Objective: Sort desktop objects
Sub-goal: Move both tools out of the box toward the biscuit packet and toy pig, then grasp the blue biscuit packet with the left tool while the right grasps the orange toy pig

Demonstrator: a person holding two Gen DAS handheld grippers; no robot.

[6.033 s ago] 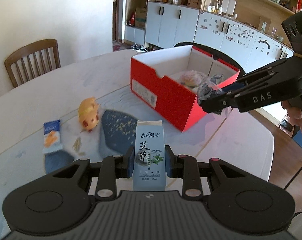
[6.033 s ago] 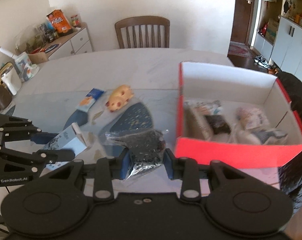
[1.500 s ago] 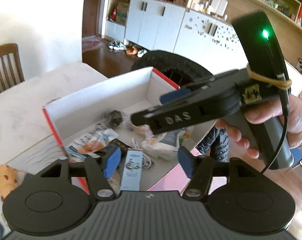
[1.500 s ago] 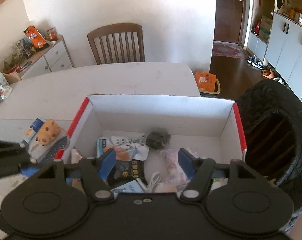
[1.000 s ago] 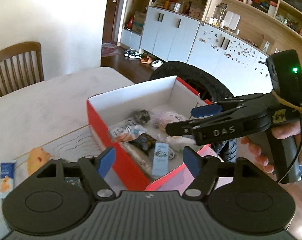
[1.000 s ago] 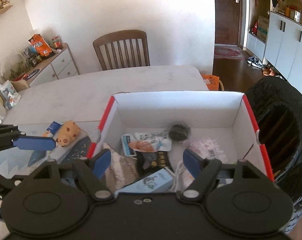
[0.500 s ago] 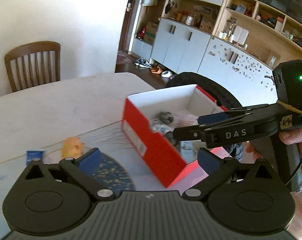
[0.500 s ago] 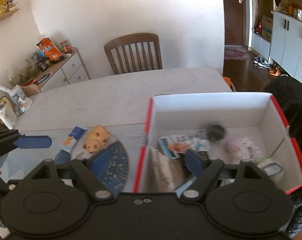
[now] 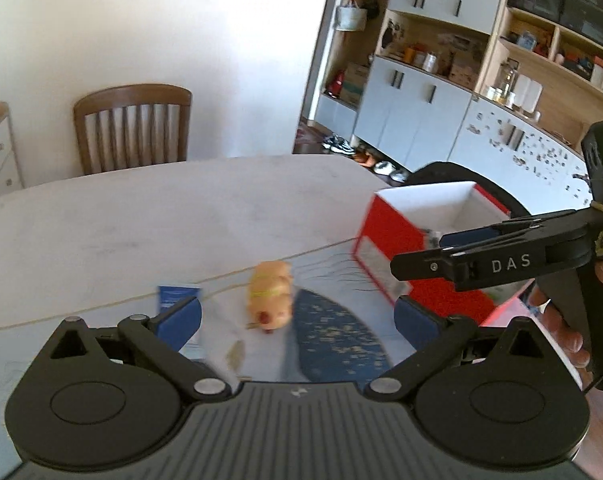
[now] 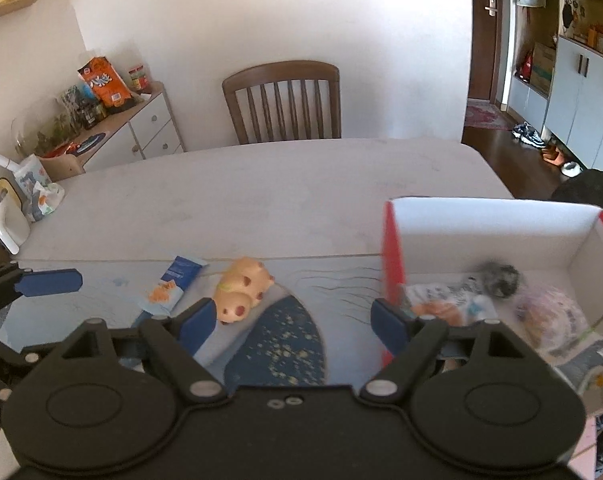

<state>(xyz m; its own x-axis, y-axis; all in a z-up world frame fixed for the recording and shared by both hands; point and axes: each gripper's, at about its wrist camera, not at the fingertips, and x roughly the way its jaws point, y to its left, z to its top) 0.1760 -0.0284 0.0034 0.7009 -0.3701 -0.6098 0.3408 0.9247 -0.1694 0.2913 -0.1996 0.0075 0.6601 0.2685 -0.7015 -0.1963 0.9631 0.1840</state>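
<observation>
The left gripper has its jaws spread wide with nothing between the blue pads; they have just been opening. Through the gap, at about twelve o'clock from the pads, lies a small toy pig, blurred, on the table. At ten o'clock from the pig, just behind the left pad, sits a blue snack packet. A dark blue speckled mat patch spreads at five o'clock from the pig. At two o'clock stands the red box with white inner walls, and in front of it crosses the right gripper, held by a hand at three o'clock.

In the right wrist view the right gripper also has its jaws apart and empty, having just been opening a little. The pig lies at eleven o'clock from the gap, close to its left pad, with the snack packet just beside it at nine o'clock. The red box stands at two o'clock, holding a printed pouch, a dark ball and a pinkish bag; its near corner is just behind the right pad. A wooden chair stands at twelve o'clock beyond the table, and the left gripper's blue pad shows at nine o'clock.
</observation>
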